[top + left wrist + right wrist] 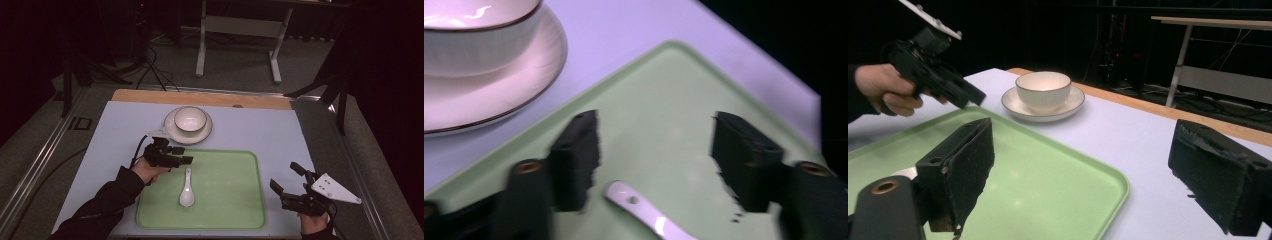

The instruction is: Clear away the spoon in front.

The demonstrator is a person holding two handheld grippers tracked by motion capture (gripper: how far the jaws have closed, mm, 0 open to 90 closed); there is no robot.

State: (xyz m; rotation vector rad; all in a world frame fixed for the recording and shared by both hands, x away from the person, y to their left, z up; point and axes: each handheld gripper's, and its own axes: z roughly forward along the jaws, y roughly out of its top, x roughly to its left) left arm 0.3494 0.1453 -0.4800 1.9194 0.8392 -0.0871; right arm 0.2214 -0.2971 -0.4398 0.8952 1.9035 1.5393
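I find the left tool [172,159] hanging above the near-left part of the green tray [240,200], its jaws standing apart with nothing between the pads; the left gripper view shows the handle tip of the white spoon [644,212] lying on the tray below and between them, untouched. From the high view, the spoon [187,190] rests flat on the tray's left half, bowl end toward me, handle pointing away toward the left tool. I judge the spoon placed and the step in hand to be clearing the left tool away; done well, that means lifting straight up before any sideways travel, so a jaw does not clip the handle and skid the spoon. Just beyond the tray's far edge sits the bowl [190,120] on its saucer [172,131], near the left tool's path and the one thing worth avoiding. Further right, the tray's remaining surface is bare. The right tool [290,182] hovers off the tray's right edge over the table [125,130], jaws wide, holding nothing.
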